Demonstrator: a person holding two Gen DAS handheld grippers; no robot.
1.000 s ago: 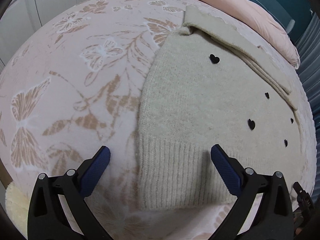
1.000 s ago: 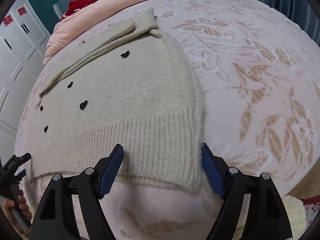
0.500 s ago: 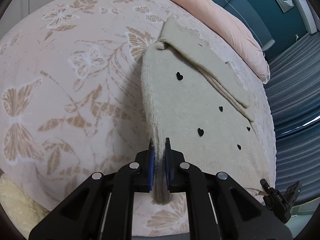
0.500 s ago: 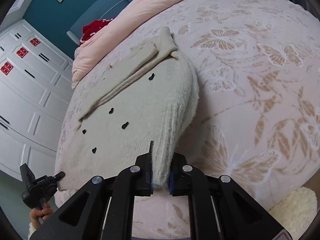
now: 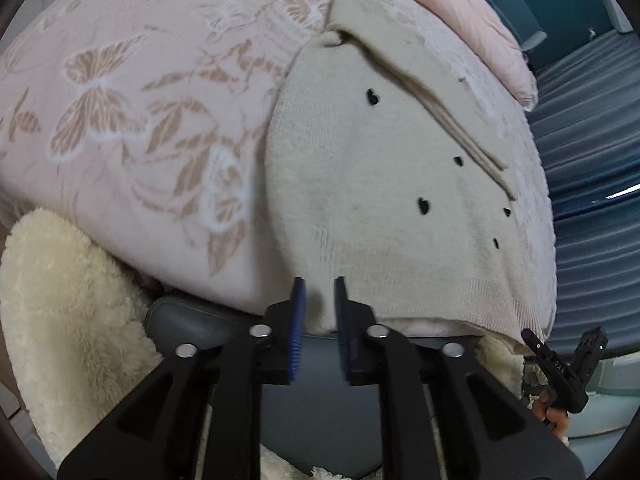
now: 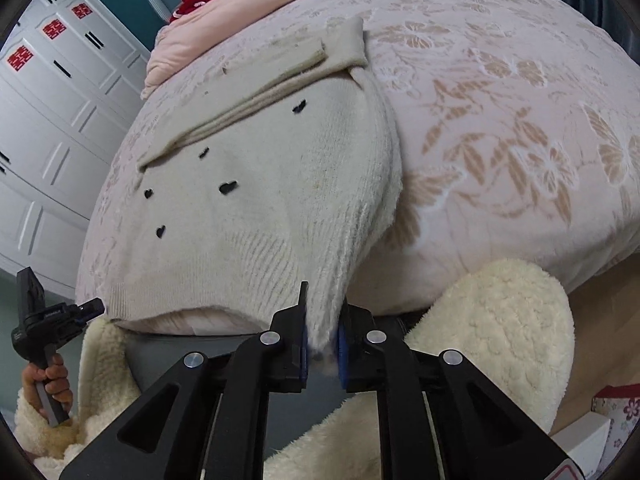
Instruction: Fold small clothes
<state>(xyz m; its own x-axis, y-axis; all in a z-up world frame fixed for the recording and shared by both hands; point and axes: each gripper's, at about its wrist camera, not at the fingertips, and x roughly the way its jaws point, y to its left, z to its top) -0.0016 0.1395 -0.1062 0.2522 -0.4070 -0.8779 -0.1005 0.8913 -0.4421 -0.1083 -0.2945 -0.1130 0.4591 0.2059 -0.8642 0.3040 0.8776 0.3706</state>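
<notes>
A cream knitted sweater (image 5: 384, 184) with small black heart marks lies spread on the pink butterfly-patterned bedspread (image 5: 132, 92), filling the centre and right of the left wrist view and the centre-left of the right wrist view, its ribbed hem hanging at the near edge of the bed. A folded sleeve (image 6: 280, 80) runs diagonally across its far end, towards the upper middle of the frame. At the bottom centre of the left wrist view the left tongs (image 5: 319, 316) are nearly closed, with a narrow gap between the blue pads (image 5: 298, 320); the hem sits right at the tips, and I cannot tell whether the fabric is actually pinched. At the bottom centre of the right wrist view the right tongs (image 6: 322, 332) are clamped on the sweater's lower corner, a tuft of ribbed knit squeezed between the pads and the fabric pulled into a taut ridge running up from them. A fluffy cream rug (image 6: 500, 332) lies below the bed edge. A pink quilt (image 5: 472, 12) is bunched at the far side of the bed, and a white wardrobe (image 6: 52, 120) fills the upper left of the right wrist view.
</notes>
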